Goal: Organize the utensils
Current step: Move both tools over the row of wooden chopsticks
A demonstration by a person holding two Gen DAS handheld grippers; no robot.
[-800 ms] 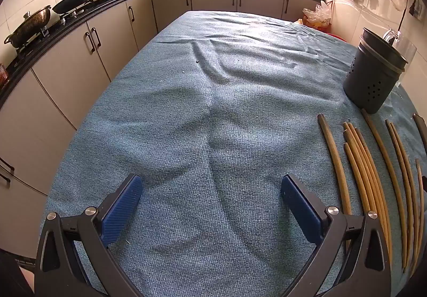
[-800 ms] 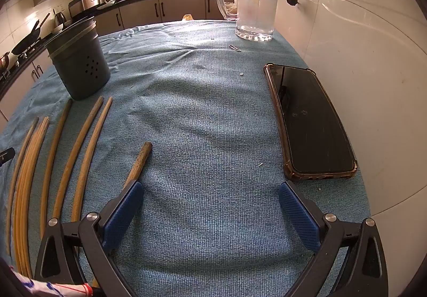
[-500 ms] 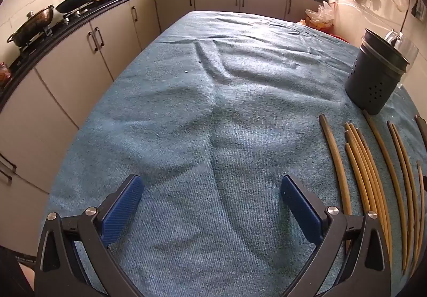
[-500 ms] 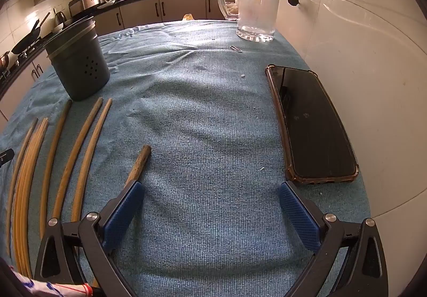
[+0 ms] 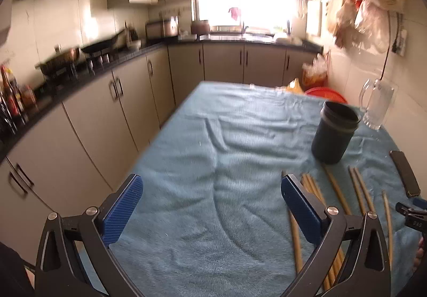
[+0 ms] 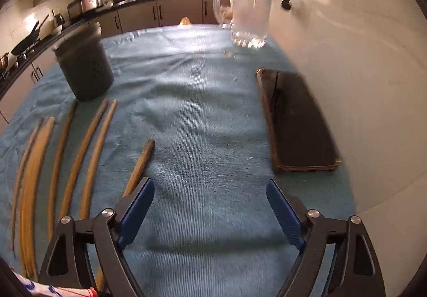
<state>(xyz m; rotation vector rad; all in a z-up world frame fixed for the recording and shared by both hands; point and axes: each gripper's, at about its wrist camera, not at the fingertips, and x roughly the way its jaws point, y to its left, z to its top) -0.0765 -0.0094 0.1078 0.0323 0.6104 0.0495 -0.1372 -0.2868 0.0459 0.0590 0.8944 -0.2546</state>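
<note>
Several long wooden chopsticks (image 6: 88, 147) lie side by side on the blue tablecloth (image 6: 208, 115), in front of a dark perforated utensil holder (image 6: 84, 67). They also show in the left wrist view (image 5: 336, 190), below the holder (image 5: 333, 134). One darker stick (image 6: 140, 163) lies apart, its near end under my right gripper's left finger. My right gripper (image 6: 210, 214) is open and empty, low over the cloth. My left gripper (image 5: 210, 209) is open and empty, left of the chopsticks; its right finger covers part of them.
A black phone (image 6: 296, 121) lies on the right by the white wall. A glass jug (image 6: 248, 11) stands at the far right. Kitchen cabinets (image 5: 106, 121) and a stove counter run along the left of the table. The right gripper's tip (image 5: 411, 211) shows at the left view's right edge.
Both views have tilted up and are blurred by motion. The left gripper has moved back and toward the chopsticks. The right gripper's jaws have narrowed a little. Nothing was picked up.
</note>
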